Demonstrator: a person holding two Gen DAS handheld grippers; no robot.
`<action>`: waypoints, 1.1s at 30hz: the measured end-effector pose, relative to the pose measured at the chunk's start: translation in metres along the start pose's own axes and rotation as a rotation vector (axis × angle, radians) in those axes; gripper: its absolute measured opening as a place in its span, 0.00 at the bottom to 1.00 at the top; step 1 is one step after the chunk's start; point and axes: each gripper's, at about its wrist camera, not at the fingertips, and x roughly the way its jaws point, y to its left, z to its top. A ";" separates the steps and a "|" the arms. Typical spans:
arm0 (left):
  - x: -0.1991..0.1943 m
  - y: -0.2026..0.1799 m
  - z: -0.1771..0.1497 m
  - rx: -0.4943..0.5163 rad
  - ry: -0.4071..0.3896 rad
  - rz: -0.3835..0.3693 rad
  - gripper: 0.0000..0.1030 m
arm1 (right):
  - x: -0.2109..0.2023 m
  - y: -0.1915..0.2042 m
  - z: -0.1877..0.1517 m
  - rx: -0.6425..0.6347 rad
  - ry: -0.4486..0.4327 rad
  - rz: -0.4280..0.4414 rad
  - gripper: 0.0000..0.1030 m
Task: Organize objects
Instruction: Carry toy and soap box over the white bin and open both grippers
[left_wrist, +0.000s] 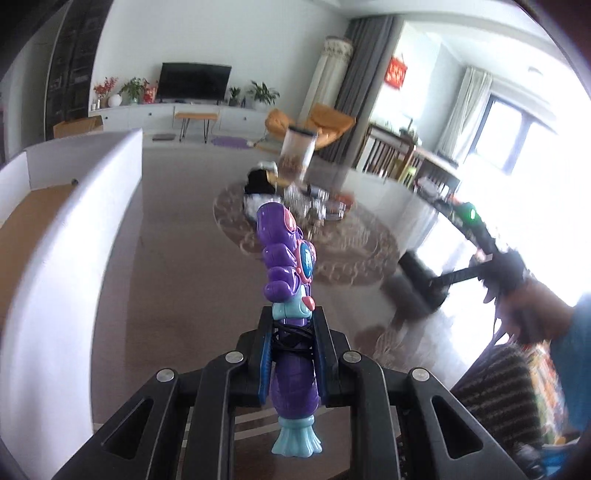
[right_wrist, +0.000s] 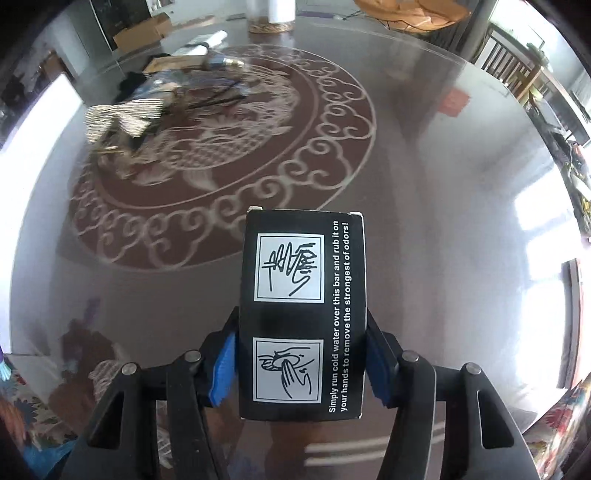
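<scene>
Left wrist view: the left gripper (left_wrist: 291, 338) is clamped on a purple toy (left_wrist: 286, 273) with a cord wound round its middle, its head toward twelve o'clock; its back is hidden. At three o'clock, the right gripper (left_wrist: 424, 284) is a blur. Right wrist view: the right gripper (right_wrist: 301, 354) pinches a black box (right_wrist: 303, 314) over the round table (right_wrist: 424, 184); clutter (right_wrist: 147, 110) at ten o'clock is smeared.

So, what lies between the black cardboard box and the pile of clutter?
Only bare patterned glass table between box and clutter, in the right wrist view.
</scene>
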 end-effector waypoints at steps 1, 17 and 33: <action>-0.007 0.002 0.004 -0.011 -0.019 -0.006 0.18 | -0.003 0.004 -0.003 0.002 -0.010 0.022 0.57; -0.135 0.126 0.048 -0.229 -0.244 0.250 0.18 | -0.120 0.216 0.027 -0.190 -0.233 0.446 0.57; -0.135 0.260 0.012 -0.443 -0.045 0.504 0.54 | -0.123 0.430 0.054 -0.433 -0.214 0.626 0.80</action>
